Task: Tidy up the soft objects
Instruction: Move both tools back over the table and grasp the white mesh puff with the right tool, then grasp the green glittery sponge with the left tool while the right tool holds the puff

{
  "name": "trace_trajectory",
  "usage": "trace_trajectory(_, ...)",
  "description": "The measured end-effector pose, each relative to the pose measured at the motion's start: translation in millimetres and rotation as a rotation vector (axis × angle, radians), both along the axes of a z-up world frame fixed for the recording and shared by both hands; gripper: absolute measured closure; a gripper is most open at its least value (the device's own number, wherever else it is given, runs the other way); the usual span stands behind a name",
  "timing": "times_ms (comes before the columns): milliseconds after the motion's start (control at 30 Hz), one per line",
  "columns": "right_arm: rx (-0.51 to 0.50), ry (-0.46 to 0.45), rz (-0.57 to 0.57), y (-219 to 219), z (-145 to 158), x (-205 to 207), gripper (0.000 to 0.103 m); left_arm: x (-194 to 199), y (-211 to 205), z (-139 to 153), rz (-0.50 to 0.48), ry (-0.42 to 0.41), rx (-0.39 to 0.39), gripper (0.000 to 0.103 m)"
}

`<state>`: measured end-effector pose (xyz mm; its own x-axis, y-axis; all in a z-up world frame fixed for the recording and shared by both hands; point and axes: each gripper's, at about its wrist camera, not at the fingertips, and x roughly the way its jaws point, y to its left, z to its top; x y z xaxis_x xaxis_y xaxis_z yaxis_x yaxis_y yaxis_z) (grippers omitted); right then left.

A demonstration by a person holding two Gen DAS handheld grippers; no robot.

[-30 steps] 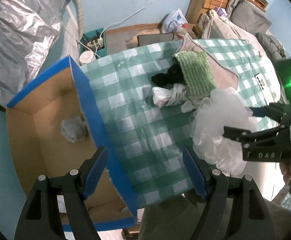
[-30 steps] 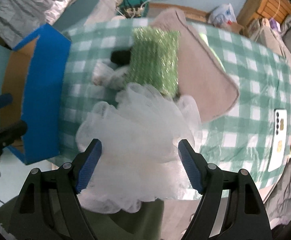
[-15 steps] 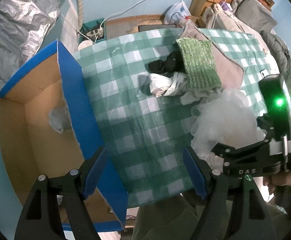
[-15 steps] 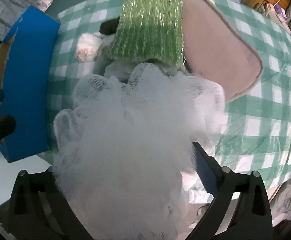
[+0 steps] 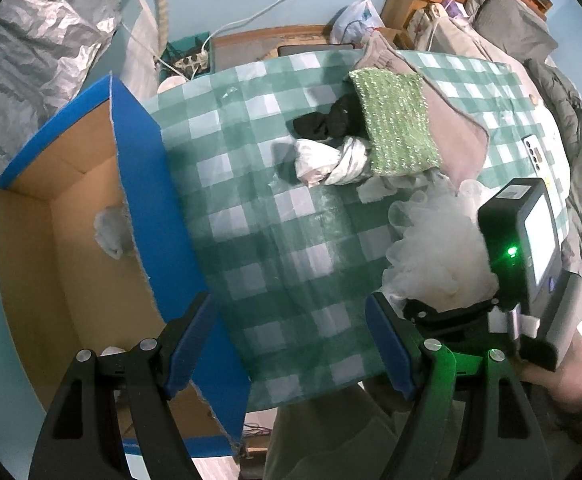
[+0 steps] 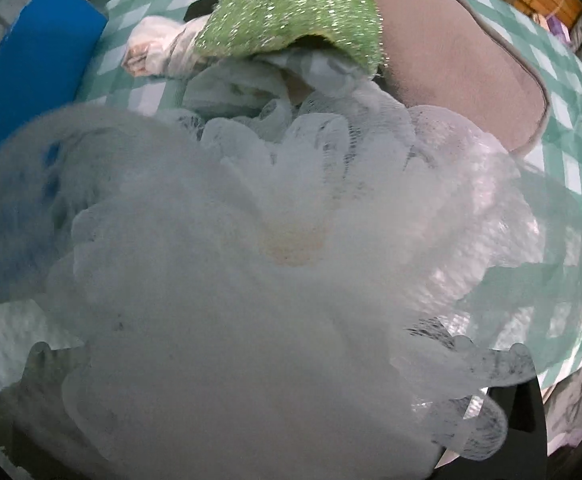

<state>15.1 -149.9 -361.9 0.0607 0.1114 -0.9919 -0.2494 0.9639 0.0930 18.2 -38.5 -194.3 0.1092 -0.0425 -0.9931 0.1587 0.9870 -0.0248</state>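
I'm running the pick step on the white mesh loofah (image 6: pixel 291 260). It is sitting on the checkered tablecloth (image 5: pixel 275 240) at about 3 o'clock in the left wrist view, just below the green glitter pad (image 5: pixel 395 120). The right gripper (image 5: pixel 451 312) is pointing down into the loofah with its jaws spread as wide as they go. In its own view the mesh is filling nearly the whole frame and sitting between the jaws, but I'm not seeing any pad pressing on it, so I'm calling it not yet gripped.

The left gripper (image 5: pixel 291 344) is hanging over the near table edge, jaws spread and holding nothing, blue pads (image 5: pixel 189 344) clear on both sides.

The blue cardboard box (image 5: pixel 143 184) is standing open at 9 o'clock, touching the table edge, with one pale crumpled item (image 5: pixel 109 230) already lying inside.

Next move, as I'm judging it: closing the right jaws on the loofah's bulk, lifting clear, then carrying toward 9 o'clock over the box wall. The mesh is squashy, so the jaws are needing a deep bite, not a nip at loose frills.

Still waiting at 12 to 1 o'clock: a black sock bundle (image 5: pixel 327 120), a knotted white rag (image 5: pixel 327 160) and a grey-pink cloth (image 5: pixel 451 120).

Hard to read: the right fingertips are buried in mesh and blurred, so pad contact is uncertain. The box's near corner is cut off behind the left gripper.
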Motion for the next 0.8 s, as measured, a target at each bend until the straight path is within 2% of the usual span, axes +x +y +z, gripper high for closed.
trace_trajectory(133,-0.008,-0.014,0.028,-1,2,-6,0.002,-1,-5,-1,-0.007,0.003,0.003,0.025)
trace_trajectory(200,0.009,-0.02,0.026,-2,6,-9,0.014,0,-7,0,-0.007,0.001,0.001,0.025)
trace_trajectory(267,0.037,-0.027,0.021,-10,15,-11,0.022,0,-8,1,-0.006,-0.001,-0.004,0.025)
trace_trajectory(400,0.078,-0.036,0.019,-26,26,-19,0.032,6,-14,1,-0.006,-0.003,-0.01,0.025)
trace_trajectory(800,0.148,-0.105,-0.131,-97,67,-29,0.035,27,-43,1,-0.005,-0.015,-0.073,0.023)
